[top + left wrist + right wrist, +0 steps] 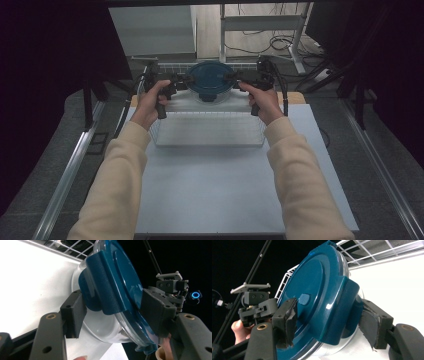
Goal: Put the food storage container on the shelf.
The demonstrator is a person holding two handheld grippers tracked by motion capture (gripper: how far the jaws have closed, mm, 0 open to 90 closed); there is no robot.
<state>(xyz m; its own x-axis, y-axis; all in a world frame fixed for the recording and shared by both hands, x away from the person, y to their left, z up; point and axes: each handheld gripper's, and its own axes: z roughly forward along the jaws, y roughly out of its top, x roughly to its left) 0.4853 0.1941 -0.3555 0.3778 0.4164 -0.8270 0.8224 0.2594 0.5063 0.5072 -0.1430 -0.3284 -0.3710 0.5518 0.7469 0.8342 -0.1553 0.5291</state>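
Note:
A round clear container with a dark blue clip-on lid sits at the far end of a white wire basket. My left gripper is at its left side and my right gripper at its right. In the left gripper view the left gripper straddles a blue side clip, one jaw under the clip and one over the lid, loosely around it. In the right gripper view the right gripper straddles the opposite clip the same way, pads close to it but not squeezing.
The basket stands on a pale table top, with its wire rim just behind the container. Beyond the table are a metal frame and cables on the floor. Dark curtains hang at both sides.

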